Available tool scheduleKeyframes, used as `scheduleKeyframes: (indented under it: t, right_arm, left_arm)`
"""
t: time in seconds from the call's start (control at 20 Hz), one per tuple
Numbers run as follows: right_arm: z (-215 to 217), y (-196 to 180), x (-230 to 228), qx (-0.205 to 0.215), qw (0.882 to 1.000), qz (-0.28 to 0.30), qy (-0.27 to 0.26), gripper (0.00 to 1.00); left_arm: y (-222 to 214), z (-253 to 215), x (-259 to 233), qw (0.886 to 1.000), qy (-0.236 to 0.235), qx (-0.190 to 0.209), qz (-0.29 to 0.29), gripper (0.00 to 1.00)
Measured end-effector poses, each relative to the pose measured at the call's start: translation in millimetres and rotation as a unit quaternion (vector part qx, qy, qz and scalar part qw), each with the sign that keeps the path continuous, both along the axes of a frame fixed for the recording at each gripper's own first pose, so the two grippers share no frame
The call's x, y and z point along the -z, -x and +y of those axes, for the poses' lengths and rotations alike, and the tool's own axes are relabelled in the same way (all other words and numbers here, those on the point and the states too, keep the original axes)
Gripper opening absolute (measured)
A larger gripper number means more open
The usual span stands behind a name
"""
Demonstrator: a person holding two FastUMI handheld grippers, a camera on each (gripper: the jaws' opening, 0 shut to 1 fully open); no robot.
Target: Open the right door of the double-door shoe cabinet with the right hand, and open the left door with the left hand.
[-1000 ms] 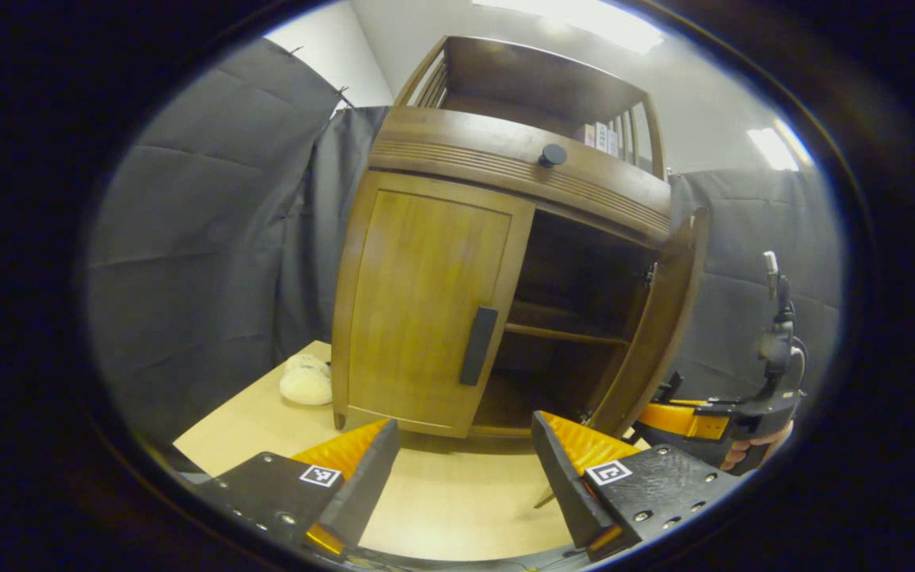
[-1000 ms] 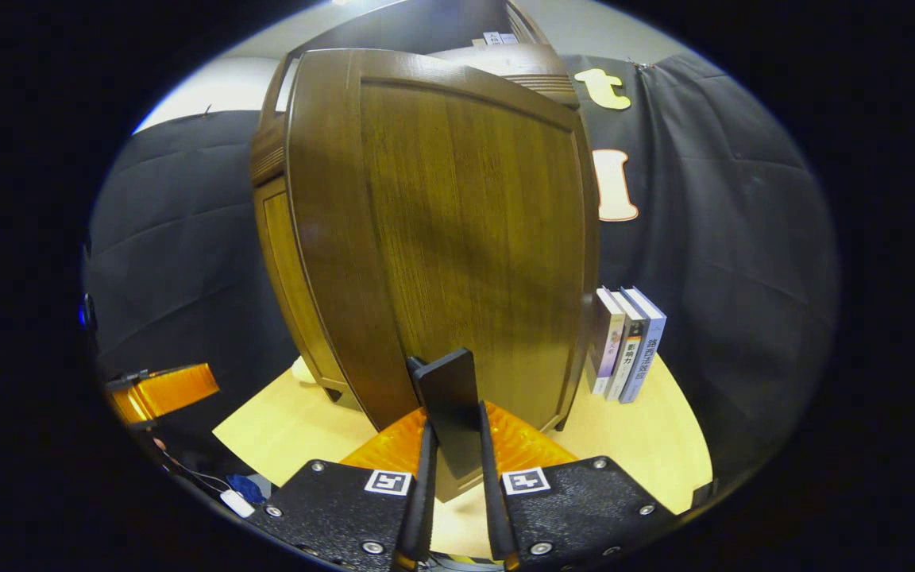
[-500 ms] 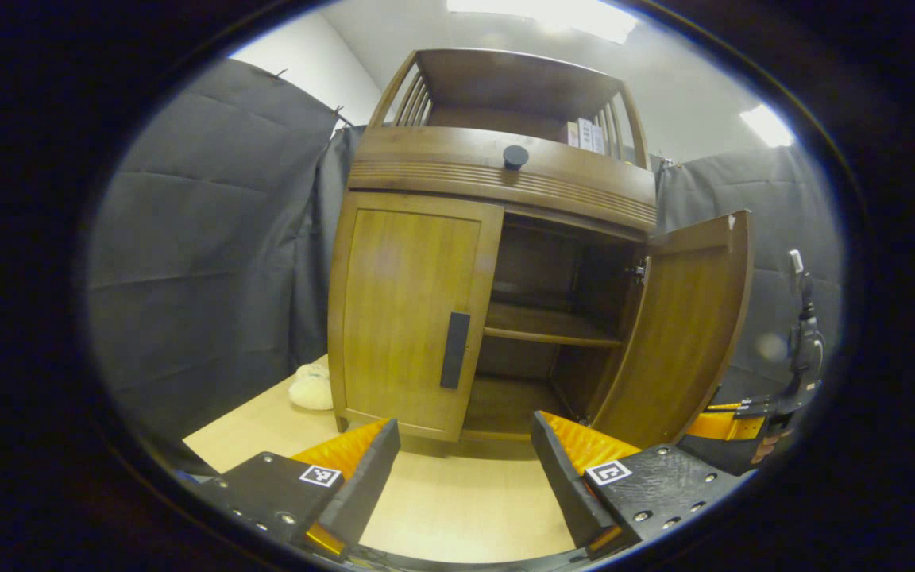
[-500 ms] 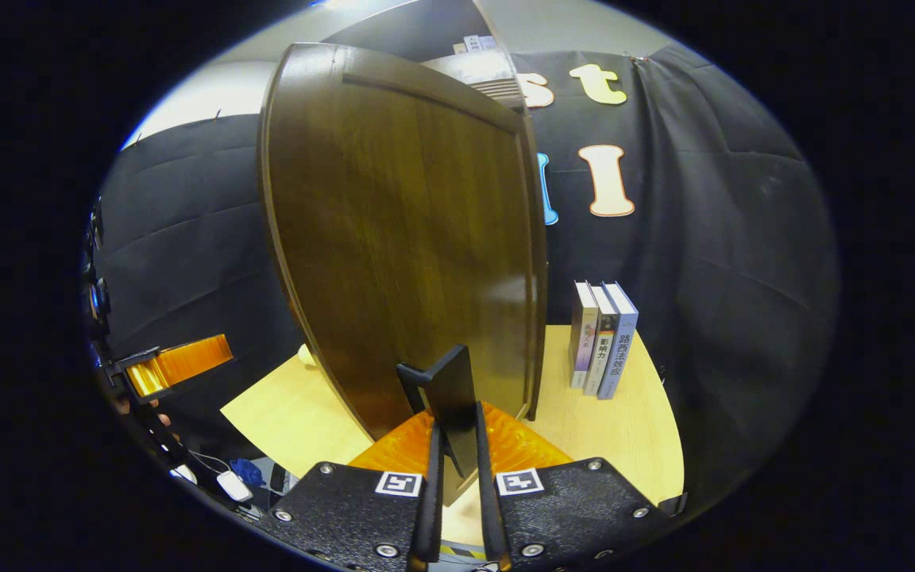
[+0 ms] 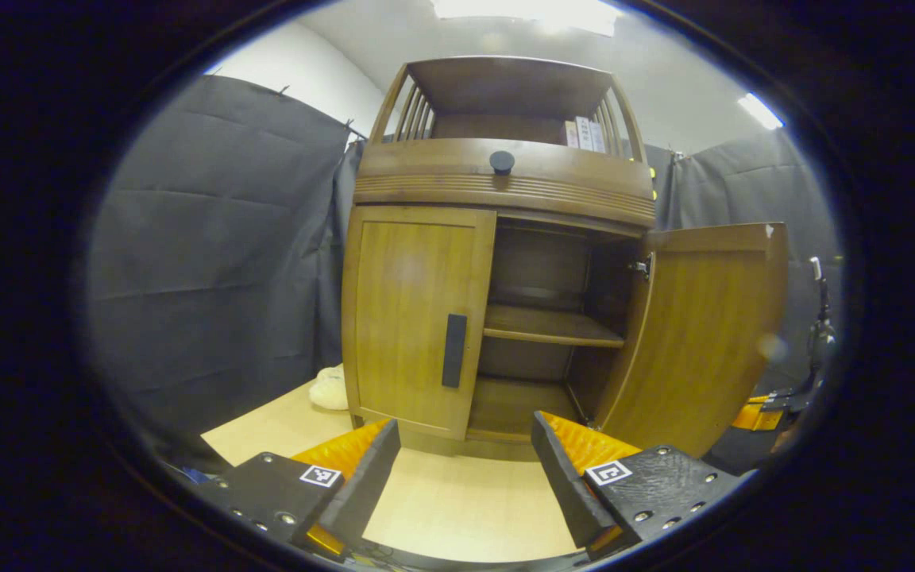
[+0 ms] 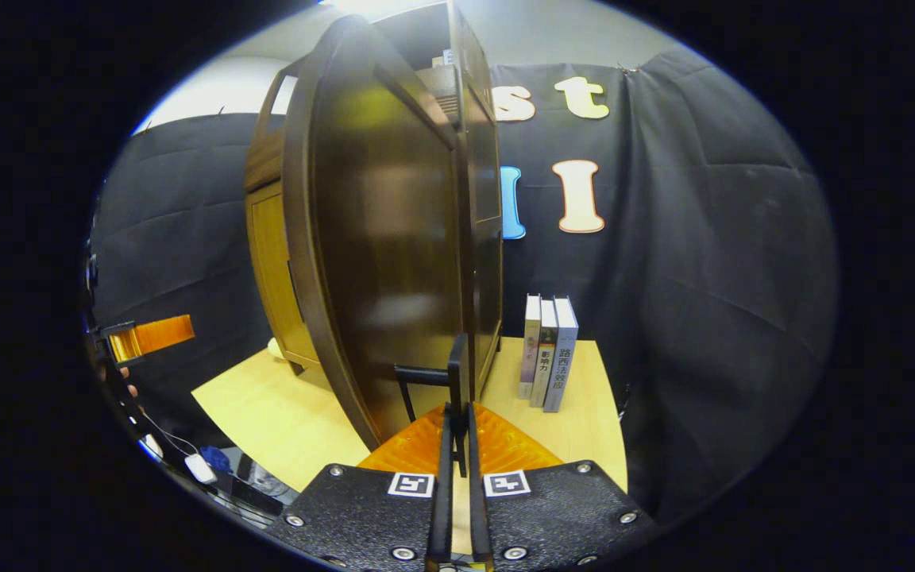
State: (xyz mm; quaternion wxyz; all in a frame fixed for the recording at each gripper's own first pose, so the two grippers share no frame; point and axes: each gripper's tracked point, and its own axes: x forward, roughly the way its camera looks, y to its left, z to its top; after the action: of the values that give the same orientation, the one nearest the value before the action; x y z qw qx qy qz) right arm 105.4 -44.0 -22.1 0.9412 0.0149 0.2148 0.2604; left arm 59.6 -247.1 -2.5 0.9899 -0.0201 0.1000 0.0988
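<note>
Fingers (image 6: 455,445) of right gripper (image 6: 456,477) clamped on right door handle (image 6: 457,373), right door (image 5: 704,334) swung wide open. Left gripper (image 5: 461,469) fingers spread, empty, near front of shoe cabinet (image 5: 505,183) on counter (image 5: 457,508); left door (image 5: 418,318) closed.

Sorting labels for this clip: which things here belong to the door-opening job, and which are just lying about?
Job:
right door, open
its handle, in the right claw
left door, closed
its handle
left claw, open

Lying about:
standing books
pale plush toy
</note>
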Motion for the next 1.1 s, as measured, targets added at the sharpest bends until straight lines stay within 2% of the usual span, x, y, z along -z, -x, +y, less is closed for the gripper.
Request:
scheduleKeyframes:
  t: [0.1,0.2,0.4,0.55,0.6,0.65,0.75,0.8,0.85,0.9,0.95,1.05,1.1]
  right_arm:
    - [3.6,5.0,-2.4,-0.013,1.000,0.005,-0.021,0.09]
    - [0.1,4.6,-2.0,-0.012,0.999,0.006,-0.029,0.09]
    - [-5.5,12.4,-6.4,0.000,0.999,0.009,-0.047,0.07]
    - [-30.0,18.4,-12.7,0.027,0.999,-0.010,-0.035,0.07]
    - [-37.9,20.7,-15.0,0.035,0.999,-0.014,-0.035,0.05]
    - [-45.1,23.8,-17.0,0.044,0.998,-0.018,-0.034,0.08]
    - [-57.3,23.7,-21.7,0.070,0.997,-0.026,-0.027,0.08]
    - [-60.9,23.6,-23.4,0.083,0.996,-0.030,-0.026,0.07]
    - [-62.1,24.2,-26.8,0.093,0.995,-0.031,-0.029,0.04]
    - [-61.9,28.7,-32.2,0.099,0.994,-0.033,-0.032,0.06]
    - [-62.2,32.2,-37.5,0.108,0.993,-0.037,-0.033,0.06]
    - [-63.7,38.9,-48.3,0.133,0.989,-0.051,-0.029,0.05]
    - [-63.3,42.0,-50.7,0.150,0.987,-0.054,-0.025,0.01]
  left_arm:
    - [2.5,-0.3,-5.3,1.000,-0.011,-0.006,0.002,1.00]
    - [1.8,-5.9,-16.0,1.000,-0.027,-0.016,0.001,0.93]
    - [0.9,-7.8,-20.7,0.999,-0.036,-0.018,0.006,0.95]
    - [1.4,-4.3,-19.7,0.999,-0.033,-0.017,0.003,0.95]
    - [1.9,-5.7,-19.4,0.999,-0.034,-0.013,0.003,1.00]
    - [0.6,-5.7,-19.9,0.999,-0.034,-0.010,0.003,1.00]
    - [-5.9,-5.0,-19.6,0.999,-0.036,0.002,0.001,1.00]
    - [-11.5,-3.1,-19.7,0.999,-0.036,0.006,-0.001,0.95]
    - [-18.5,1.7,-21.2,0.999,-0.038,0.006,-0.003,0.95]
    - [-27.6,9.5,-23.1,0.999,-0.046,0.004,-0.007,1.00]
    - [-36.8,14.9,-24.5,0.998,-0.052,0.006,-0.016,0.95]
    - [-59.5,18.9,-21.6,0.998,-0.049,0.024,-0.026,0.95]
    - [-73.1,21.3,-19.9,0.998,-0.044,0.033,-0.023,1.00]
